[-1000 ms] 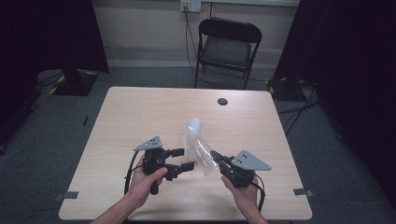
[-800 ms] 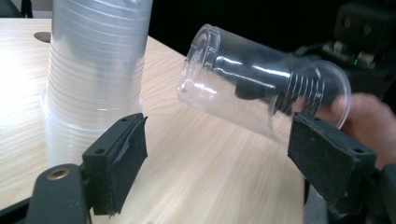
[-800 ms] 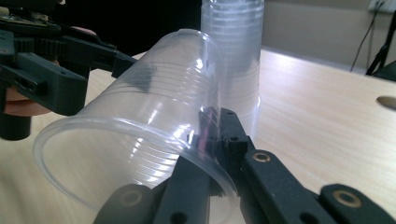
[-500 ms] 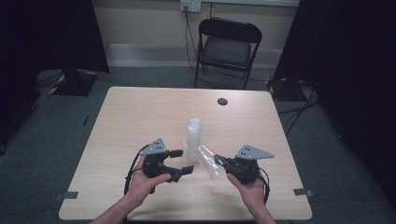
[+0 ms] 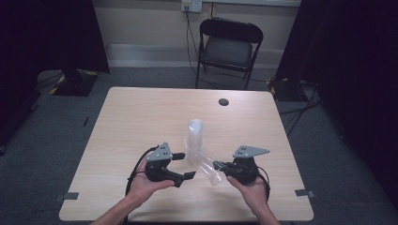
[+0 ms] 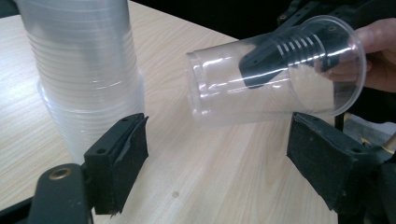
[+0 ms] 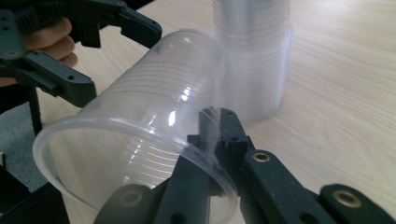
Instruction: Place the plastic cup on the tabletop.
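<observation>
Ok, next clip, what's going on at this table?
A person sits at a wooden table with a gripper in each hand. The right gripper has pinched the wall of a single clear plastic cup near its rim, one jaw inside and one outside, and holds it tipped on its side. A stack of cups stands upright just beyond it. The left gripper is open beside the stack, holding nothing.
</observation>
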`<state>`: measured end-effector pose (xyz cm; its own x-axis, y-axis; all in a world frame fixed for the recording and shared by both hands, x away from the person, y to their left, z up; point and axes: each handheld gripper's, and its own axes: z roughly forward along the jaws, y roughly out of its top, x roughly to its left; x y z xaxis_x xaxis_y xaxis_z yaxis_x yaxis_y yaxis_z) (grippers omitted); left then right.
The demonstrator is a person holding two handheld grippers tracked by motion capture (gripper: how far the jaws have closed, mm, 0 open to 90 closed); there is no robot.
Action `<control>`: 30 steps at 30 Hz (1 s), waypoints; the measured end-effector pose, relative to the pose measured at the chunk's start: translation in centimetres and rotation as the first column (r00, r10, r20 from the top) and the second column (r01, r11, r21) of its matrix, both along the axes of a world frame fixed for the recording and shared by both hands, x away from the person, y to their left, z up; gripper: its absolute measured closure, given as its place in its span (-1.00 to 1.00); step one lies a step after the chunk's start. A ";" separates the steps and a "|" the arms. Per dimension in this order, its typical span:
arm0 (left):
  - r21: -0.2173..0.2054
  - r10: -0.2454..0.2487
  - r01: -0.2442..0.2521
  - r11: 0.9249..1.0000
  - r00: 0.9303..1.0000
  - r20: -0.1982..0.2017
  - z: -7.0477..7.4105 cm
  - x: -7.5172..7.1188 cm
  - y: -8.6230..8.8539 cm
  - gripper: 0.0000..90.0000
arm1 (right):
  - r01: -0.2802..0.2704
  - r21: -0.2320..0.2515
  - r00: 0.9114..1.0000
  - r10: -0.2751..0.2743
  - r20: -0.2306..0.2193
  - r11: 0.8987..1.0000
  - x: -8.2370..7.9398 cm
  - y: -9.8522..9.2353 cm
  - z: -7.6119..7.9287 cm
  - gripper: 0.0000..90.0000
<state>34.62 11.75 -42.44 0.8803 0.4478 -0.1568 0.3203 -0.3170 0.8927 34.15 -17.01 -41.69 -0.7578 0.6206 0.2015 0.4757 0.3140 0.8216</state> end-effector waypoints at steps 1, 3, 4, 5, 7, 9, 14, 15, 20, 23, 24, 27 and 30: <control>0.010 -0.004 0.004 1.000 1.000 0.012 0.0 0.0 0.0 -0.55 | 0.000 -0.006 1.000 0.000 -0.011 1.000 0.0 0.0 0.0 1.00; 0.034 -0.011 0.010 0.999 1.000 0.028 0.0 -0.2 -0.2 -0.56 | -0.016 -0.015 0.999 0.016 -0.028 1.000 0.2 0.0 -0.1 1.00; 0.040 -0.016 0.015 0.999 0.999 0.035 -0.1 -0.2 -0.2 -0.56 | -0.017 -0.020 0.999 0.017 -0.039 1.000 0.2 0.1 -0.1 1.00; 0.052 -0.022 0.020 0.998 0.999 0.038 -0.1 -0.3 -0.3 -0.56 | -0.021 -0.020 0.999 0.020 -0.046 1.000 0.3 0.1 -0.1 1.00; 0.075 -0.032 0.029 0.997 0.998 0.050 -0.1 -0.4 -0.4 -0.56 | -0.025 -0.028 0.997 0.023 -0.068 0.999 0.4 0.2 -0.2 1.00; 0.099 -0.043 0.037 0.994 0.997 0.063 -0.2 -0.5 -0.5 -0.56 | -0.037 -0.028 0.995 0.034 -0.094 0.999 0.6 0.6 -0.2 1.00; 0.131 -0.082 0.069 0.989 0.992 0.097 -0.3 -0.8 -0.8 -0.57 | -0.077 -0.051 0.986 0.068 -0.150 0.996 0.9 1.4 -0.3 1.00; 0.133 -0.089 0.075 0.988 0.991 0.104 -0.2 -0.9 -0.9 -0.57 | -0.082 -0.057 0.985 0.072 -0.160 0.995 1.0 1.5 -0.4 1.00; 0.171 -0.143 0.117 0.978 0.978 0.150 0.0 -1.4 -1.6 -0.57 | -0.104 -0.068 0.975 0.088 -0.206 0.992 0.9 1.9 -0.7 1.00; 0.195 -0.180 0.145 0.970 0.969 0.172 0.1 -1.8 -2.1 -0.57 | -0.120 -0.072 0.968 0.101 -0.230 0.990 1.1 2.0 -0.9 1.00; 0.202 -0.187 0.150 0.968 0.966 0.177 0.0 -1.9 -2.2 -0.57 | -0.126 -0.075 0.967 0.106 -0.233 0.989 1.1 2.1 -0.9 1.00; 0.224 -0.213 0.168 0.960 0.958 0.191 -0.1 -2.3 -2.7 -0.57 | -0.141 -0.076 0.960 0.118 -0.255 0.987 1.3 2.3 -1.1 1.00; 0.242 -0.244 0.195 0.951 0.950 0.193 -0.2 -2.6 -3.2 -0.58 | -0.158 -0.075 0.949 0.130 -0.288 0.985 1.5 2.6 -1.4 1.00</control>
